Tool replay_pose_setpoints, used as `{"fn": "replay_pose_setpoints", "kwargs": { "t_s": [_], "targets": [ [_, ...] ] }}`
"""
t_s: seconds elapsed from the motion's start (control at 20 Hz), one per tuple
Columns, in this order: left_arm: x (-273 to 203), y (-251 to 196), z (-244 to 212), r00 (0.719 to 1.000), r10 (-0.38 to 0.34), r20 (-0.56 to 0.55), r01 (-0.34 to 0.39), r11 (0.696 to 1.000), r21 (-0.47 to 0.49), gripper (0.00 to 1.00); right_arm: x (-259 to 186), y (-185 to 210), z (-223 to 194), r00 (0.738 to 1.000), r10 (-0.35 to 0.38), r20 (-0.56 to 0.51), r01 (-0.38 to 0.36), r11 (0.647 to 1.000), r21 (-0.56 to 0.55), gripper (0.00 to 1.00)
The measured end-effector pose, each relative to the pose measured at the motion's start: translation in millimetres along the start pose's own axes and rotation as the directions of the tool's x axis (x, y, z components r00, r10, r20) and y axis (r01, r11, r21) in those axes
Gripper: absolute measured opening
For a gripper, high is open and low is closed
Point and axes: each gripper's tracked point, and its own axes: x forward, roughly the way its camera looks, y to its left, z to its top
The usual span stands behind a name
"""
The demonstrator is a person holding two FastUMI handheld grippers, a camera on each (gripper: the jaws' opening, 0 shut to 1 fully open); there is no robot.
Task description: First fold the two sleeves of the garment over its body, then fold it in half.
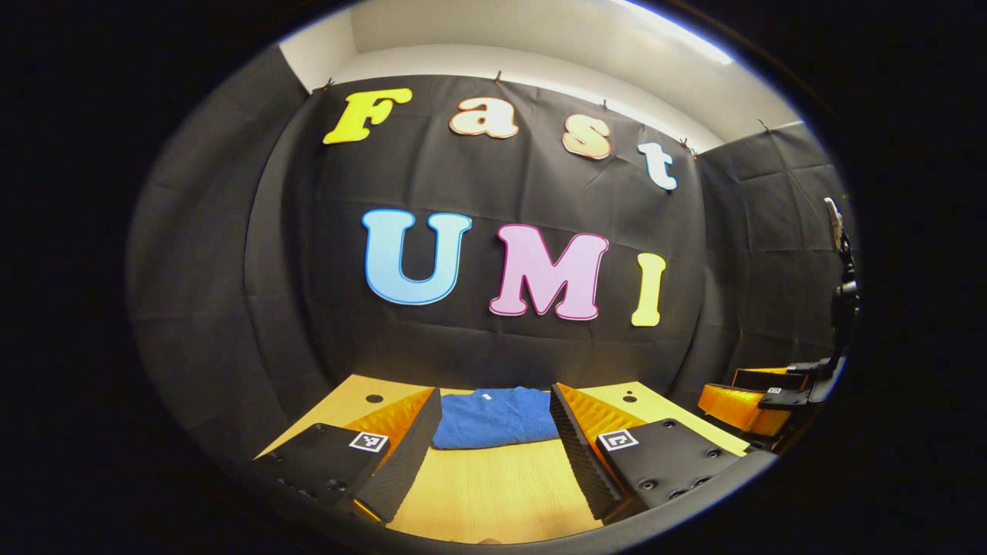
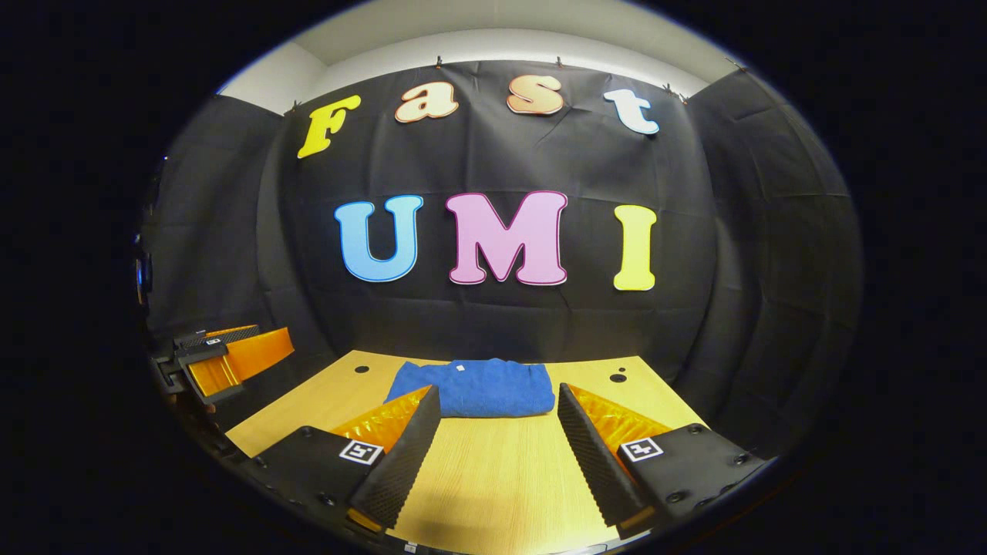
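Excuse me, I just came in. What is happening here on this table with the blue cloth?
A person holds a two-finger gripper in each hand in front of a wooden table. A blue garment lies on the far part of the table as a compact, folded-looking bundle, so the folding looks done. The left gripper and the right gripper are both open, hold nothing, and sit back from the garment without touching it.

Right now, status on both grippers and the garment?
Left gripper open, empty. Right gripper open, empty. Blue garment lies folded on the table, untouched. Nothing in the way.
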Motion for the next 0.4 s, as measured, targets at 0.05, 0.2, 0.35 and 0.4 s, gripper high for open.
{"fn": "replay_pose_setpoints", "kwargs": {
  "t_s": [0.05,0.2,0.35,0.4],
  "targets": [
    [-0.5,-4.1,3.7,1.0,-0.008,0.01,0.008,1.0,0.007,0.81,0.4,0.2,3.0,1.0,0.005,0.006,-0.005,1.0,0.004,0.95],
    [0.5,-12.5,6.5,1.0,-0.017,0.008,0.017,1.0,-0.005,0.81,2.2,-3.1,15.4,1.0,0.009,0.03,-0.009,1.0,0.005,0.96],
    [3.1,-14.6,11.0,1.0,-0.009,0.027,0.009,1.0,-0.029,0.81,4.0,-9.1,22.0,0.999,0.012,0.047,-0.013,1.0,0.002,0.96],
    [4.6,-15.6,9.4,1.0,-0.01,0.029,0.011,1.0,-0.026,0.81,4.7,-10.6,21.6,0.999,0.013,0.046,-0.013,1.0,0.002,0.95]
  ]
}}
